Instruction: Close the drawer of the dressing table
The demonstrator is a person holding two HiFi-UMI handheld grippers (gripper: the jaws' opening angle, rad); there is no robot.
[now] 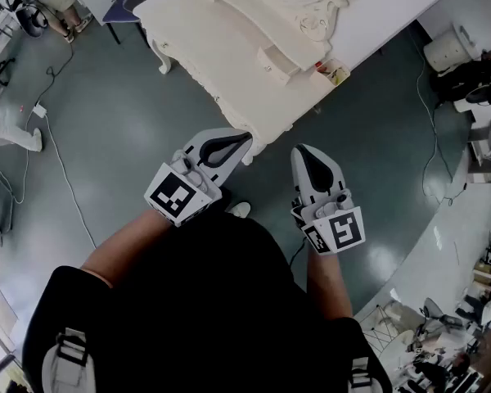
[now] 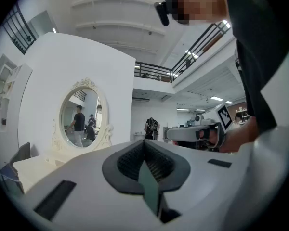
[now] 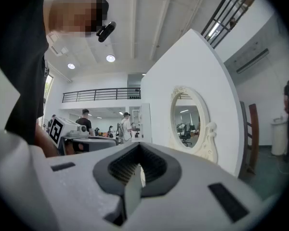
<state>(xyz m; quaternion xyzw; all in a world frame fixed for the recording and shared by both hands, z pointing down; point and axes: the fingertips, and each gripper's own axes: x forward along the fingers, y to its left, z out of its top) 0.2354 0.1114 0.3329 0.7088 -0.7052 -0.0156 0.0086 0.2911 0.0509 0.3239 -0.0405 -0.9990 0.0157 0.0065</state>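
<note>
Left grip: I see the white left hand-held gripper (image 1: 242,142) (image 2: 145,147) closed, its dark ribbed pads (image 2: 130,161) meeting on nothing.
Right grip: the white right hand-held gripper (image 1: 304,152) (image 3: 136,150) is closed too, and empty.
Table: cream carved dressing table (image 1: 229,64), smooth tabletop, scrolled oval mirror (image 3: 188,119).
Drawer: the small cream drawer (image 1: 334,74) by the mirror's base looks slid out, well apart from both.

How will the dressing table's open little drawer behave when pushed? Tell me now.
The drawer looks small and rigid, so it probably slides in lightly without flexing. The dressing table is far bigger, so it likely stays put.
</note>
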